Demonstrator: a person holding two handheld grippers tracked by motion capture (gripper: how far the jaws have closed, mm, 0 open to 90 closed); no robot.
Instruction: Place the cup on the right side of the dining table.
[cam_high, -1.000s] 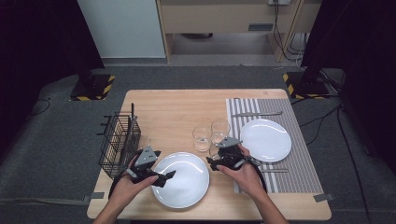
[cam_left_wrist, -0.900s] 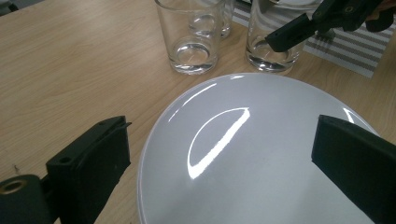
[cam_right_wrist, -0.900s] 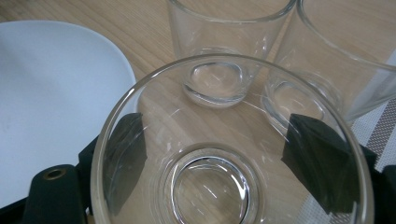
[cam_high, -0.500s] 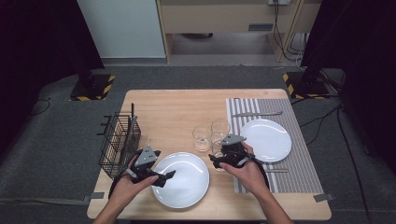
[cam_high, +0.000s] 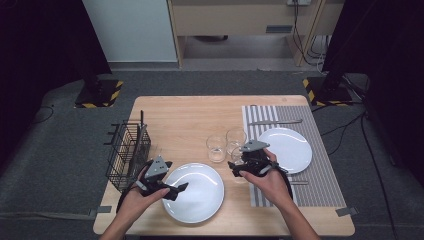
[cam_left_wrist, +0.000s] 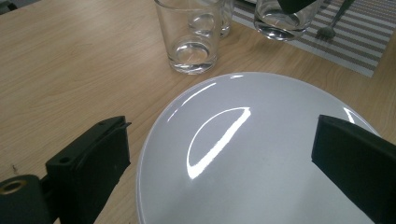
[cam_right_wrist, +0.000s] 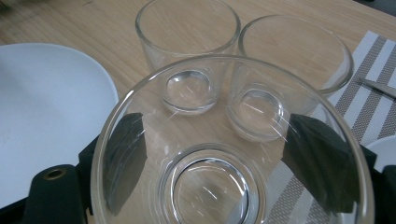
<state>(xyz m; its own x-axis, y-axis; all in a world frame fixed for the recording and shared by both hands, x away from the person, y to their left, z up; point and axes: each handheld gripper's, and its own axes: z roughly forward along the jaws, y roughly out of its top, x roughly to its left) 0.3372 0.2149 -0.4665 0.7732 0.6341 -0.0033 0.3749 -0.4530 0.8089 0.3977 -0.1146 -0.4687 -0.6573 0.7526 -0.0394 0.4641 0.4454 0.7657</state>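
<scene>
Glass tumbler clamped between right gripper fingers, lifting beside near plate; left gripper fingers wide, empty over plate. Next: carry clear, set down upright.

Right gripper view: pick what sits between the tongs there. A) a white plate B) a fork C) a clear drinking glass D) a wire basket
C: in the right gripper view a clear drinking glass stands between the two black jaws of the right tongs, which press on its sides; two more glasses stand on the table beyond it.
</scene>
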